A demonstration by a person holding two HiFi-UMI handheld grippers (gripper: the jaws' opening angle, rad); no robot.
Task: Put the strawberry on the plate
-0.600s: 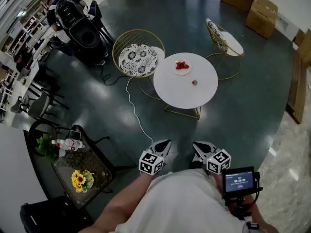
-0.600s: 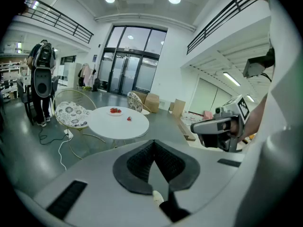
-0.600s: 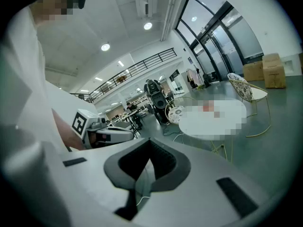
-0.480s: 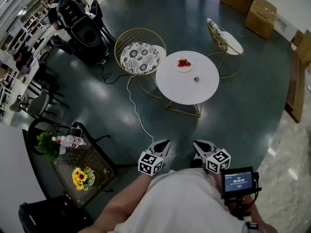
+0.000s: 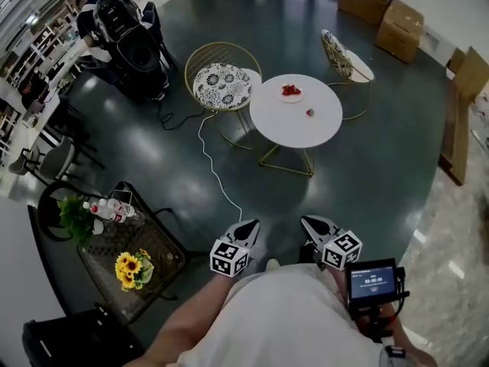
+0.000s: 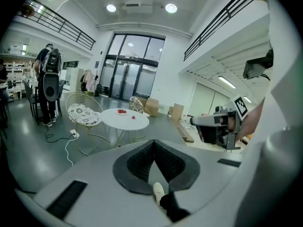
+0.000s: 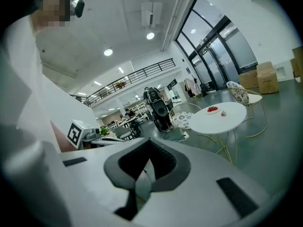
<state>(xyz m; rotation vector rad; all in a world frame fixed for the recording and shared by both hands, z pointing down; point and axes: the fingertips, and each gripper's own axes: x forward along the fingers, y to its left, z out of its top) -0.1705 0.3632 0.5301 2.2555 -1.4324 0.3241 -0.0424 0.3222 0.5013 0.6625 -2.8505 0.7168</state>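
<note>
A small red strawberry (image 5: pixel 309 112) lies alone on the bare top of a round white table (image 5: pixel 294 130), a little off its middle. The plate (image 5: pixel 292 98) is small and white (some red fruit (image 5: pixel 289 89) is heaped on it), set by the table's far edge, near the strawberry but apart.

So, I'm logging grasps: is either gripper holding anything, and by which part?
Nothing is held. The left gripper and right gripper both have their jaws together and empty; the strawberry lies on the table.
</note>
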